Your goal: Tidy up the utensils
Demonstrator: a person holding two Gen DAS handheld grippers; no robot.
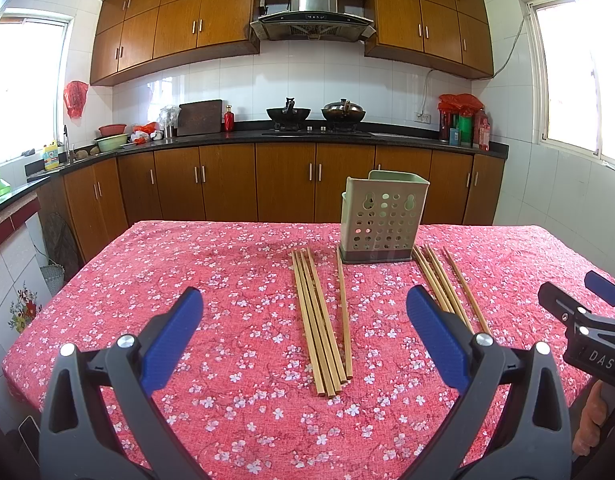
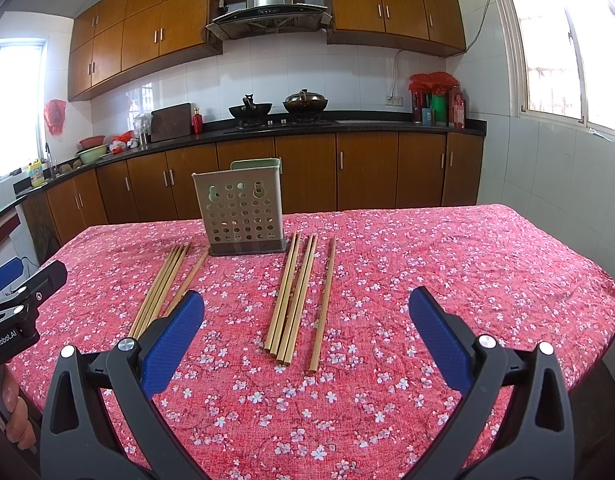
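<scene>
Left claw released, fingers spread wide, holding nothing, above the counter. Right claw same: released, empty. Utensil holder upright on the red floral cloth. 2 chopstick groups flat on the cloth: left bundle just left of the holder, right bundle just right of it.

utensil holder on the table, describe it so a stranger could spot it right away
Start at the table with the red flowered cloth. Toward its far edge stands the utensil holder, an upright pale green box on a dark base. Unlike the wooden chopsticks lying flat either side, it stands upright with round holes.
</scene>
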